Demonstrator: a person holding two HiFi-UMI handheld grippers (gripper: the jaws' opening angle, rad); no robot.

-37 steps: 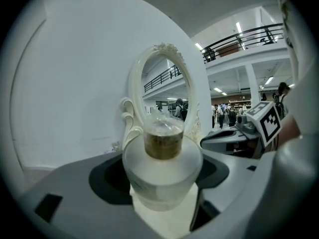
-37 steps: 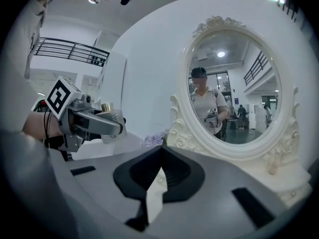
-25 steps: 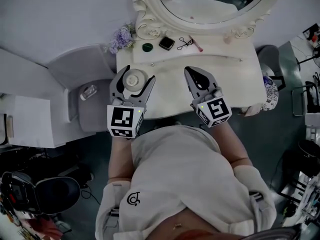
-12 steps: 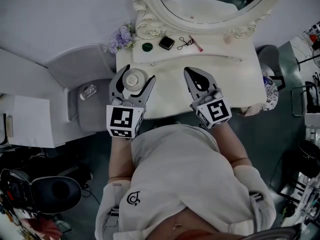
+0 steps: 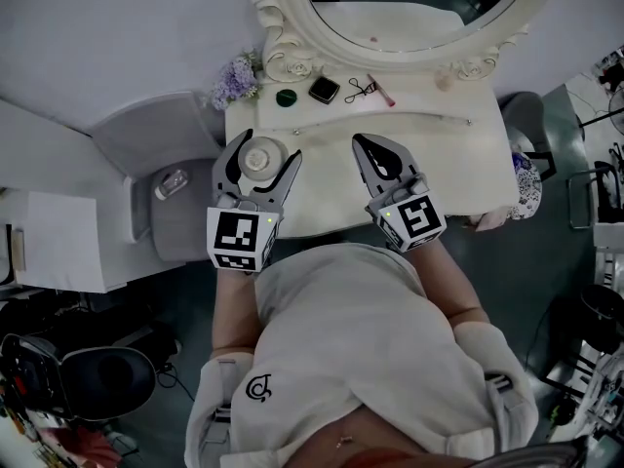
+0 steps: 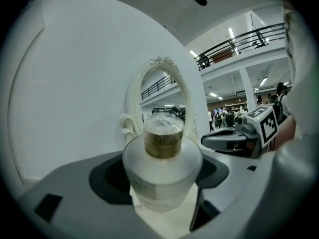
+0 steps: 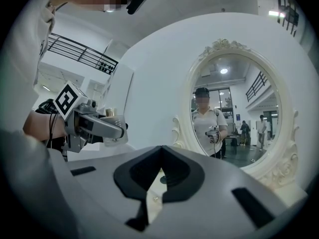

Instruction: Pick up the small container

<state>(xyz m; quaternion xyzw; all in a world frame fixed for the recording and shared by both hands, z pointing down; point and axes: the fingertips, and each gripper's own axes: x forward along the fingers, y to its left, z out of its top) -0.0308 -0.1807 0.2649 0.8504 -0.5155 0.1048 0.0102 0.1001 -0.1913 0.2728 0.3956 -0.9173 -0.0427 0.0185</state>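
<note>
The small container [image 5: 258, 157] is a frosted white jar with a gold-brown cap [image 6: 163, 143]. It sits between the jaws of my left gripper [image 5: 265, 147], over the left part of the cream dressing table [image 5: 327, 188]. Both jaws press on its sides in the left gripper view, so the gripper is shut on it. Whether the jar's base touches the tabletop is hidden. My right gripper [image 5: 368, 146] hovers over the table's middle, to the right of the jar, with its jaws shut together and nothing between them [image 7: 159, 164].
At the table's back stands an oval mirror [image 5: 409, 13] in an ornate white frame. Purple flowers [image 5: 234, 76], a green lid [image 5: 285, 97], a black compact [image 5: 324, 89], an eyelash curler [image 5: 359, 87] and a pink stick [image 5: 381, 89] lie before it. A grey seat [image 5: 161, 154] is left of the table.
My right gripper has drifted slightly left and towards the mirror. The left gripper and the jar in it have barely moved.
</note>
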